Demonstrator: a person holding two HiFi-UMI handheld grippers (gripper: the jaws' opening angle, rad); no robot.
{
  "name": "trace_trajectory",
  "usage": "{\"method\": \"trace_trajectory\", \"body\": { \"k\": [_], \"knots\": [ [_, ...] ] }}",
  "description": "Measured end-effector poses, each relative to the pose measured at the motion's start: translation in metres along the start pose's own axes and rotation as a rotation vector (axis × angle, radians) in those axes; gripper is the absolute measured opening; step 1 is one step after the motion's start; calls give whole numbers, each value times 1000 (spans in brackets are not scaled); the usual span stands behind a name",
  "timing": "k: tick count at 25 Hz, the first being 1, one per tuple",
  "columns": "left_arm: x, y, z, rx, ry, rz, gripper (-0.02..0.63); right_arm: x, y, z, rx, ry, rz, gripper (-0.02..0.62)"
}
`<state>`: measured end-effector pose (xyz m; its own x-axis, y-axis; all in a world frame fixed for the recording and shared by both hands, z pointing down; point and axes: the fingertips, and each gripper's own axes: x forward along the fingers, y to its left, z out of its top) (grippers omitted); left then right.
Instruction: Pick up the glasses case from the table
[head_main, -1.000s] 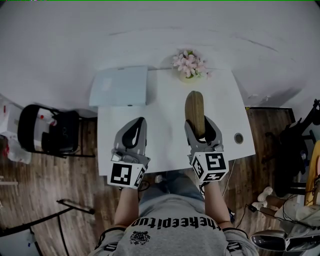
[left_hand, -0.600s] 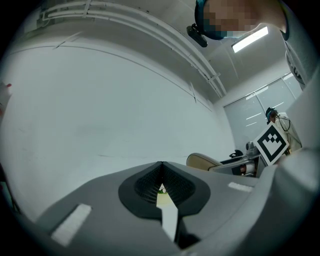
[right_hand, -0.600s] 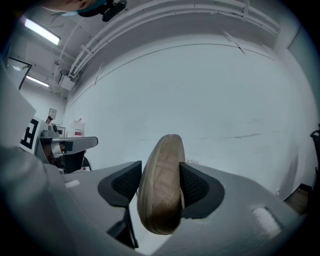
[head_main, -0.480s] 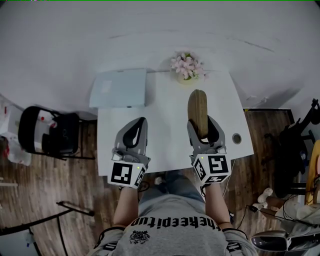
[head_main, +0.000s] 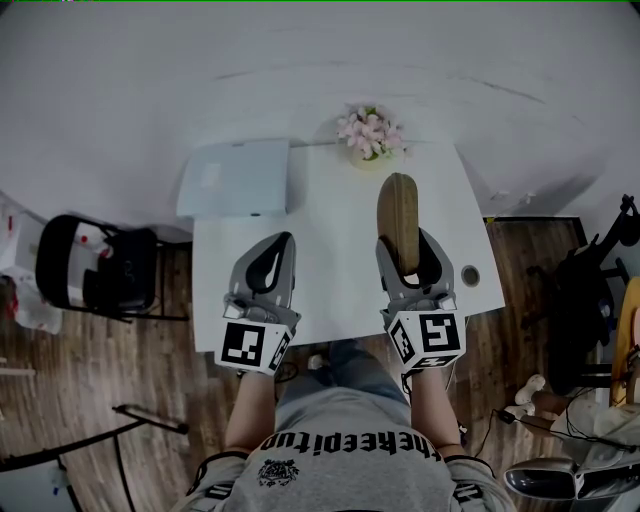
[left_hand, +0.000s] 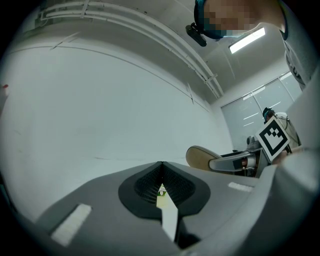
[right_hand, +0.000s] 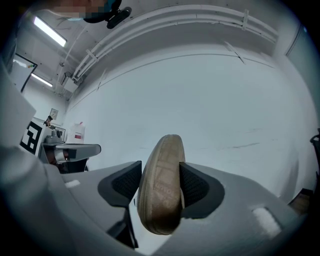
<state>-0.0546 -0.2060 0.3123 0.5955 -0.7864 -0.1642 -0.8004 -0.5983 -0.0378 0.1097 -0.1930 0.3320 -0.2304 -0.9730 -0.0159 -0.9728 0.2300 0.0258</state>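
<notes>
A brown oval glasses case (head_main: 398, 215) sticks out forward from my right gripper (head_main: 408, 256), whose jaws are shut on its near end above the white table (head_main: 330, 240). In the right gripper view the case (right_hand: 161, 185) sits clamped between both dark pads (right_hand: 194, 187), held on edge and pointing at the wall. My left gripper (head_main: 268, 262) hovers over the table's left part with its jaws shut and nothing in them; its view shows the pads (left_hand: 150, 185) meeting tip to tip. The case (left_hand: 200, 157) also shows at that view's right.
A pot of pink flowers (head_main: 370, 135) stands at the table's far edge. A pale flat board (head_main: 235, 178) lies at the far left corner. A round hole (head_main: 470, 275) is near the right edge. A black chair (head_main: 95, 262) stands left of the table on the wooden floor.
My right gripper has lifted with the case, which now reaches a little nearer the flowers. The left gripper has stayed where it was.
</notes>
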Motion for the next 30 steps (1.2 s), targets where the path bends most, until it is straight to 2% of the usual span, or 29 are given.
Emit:
{"method": "trace_trajectory", "body": {
  "k": [19,30],
  "knots": [
    [-1,1,3,5,1,-1,15,-7,-1,19,-48,-60,-19,235],
    [-2,3,-1,-3,9,4,15,-8,-1,22,-37,-77,-22,235]
  ]
}}
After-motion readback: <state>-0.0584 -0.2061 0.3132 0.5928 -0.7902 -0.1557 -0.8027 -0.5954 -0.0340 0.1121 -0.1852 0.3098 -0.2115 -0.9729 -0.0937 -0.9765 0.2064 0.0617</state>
